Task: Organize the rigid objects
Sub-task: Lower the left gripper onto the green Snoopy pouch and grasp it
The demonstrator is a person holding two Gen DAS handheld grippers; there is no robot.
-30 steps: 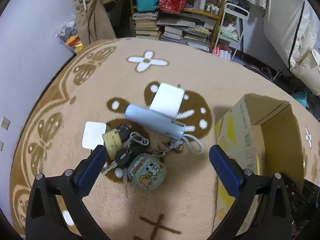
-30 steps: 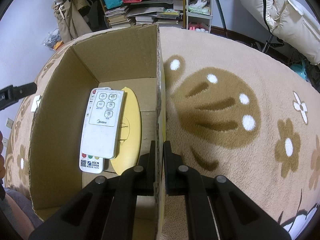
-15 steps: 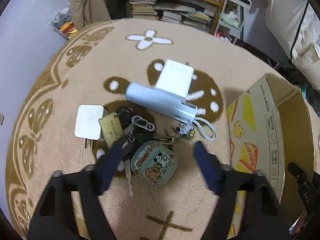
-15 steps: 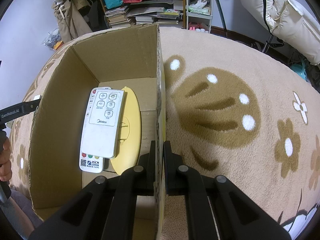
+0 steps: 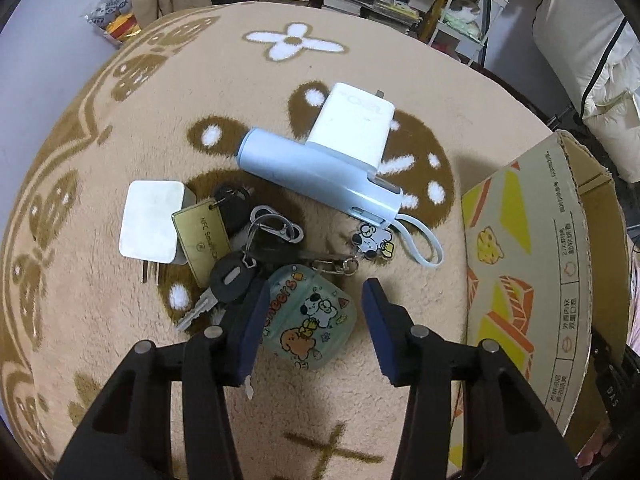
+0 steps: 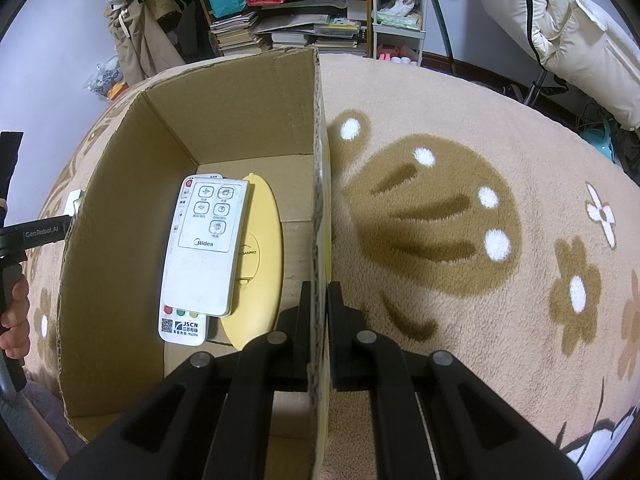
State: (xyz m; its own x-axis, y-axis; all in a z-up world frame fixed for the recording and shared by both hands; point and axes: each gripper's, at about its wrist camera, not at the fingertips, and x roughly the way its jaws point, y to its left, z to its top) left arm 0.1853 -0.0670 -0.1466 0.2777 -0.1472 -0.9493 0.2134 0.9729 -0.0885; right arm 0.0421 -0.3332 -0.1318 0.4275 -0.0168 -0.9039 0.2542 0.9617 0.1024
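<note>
Left gripper [image 5: 314, 322] open, jaws straddling cartoon case [image 5: 307, 320] left of cardboard box [image 5: 528, 280]. Right gripper [image 6: 319, 320] clamped on box wall. Step: pickup. Next: close, lift keys along.

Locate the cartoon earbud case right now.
Left wrist view: the cartoon earbud case lies on the rug between the left gripper's open jaws, beside the keys.
</note>
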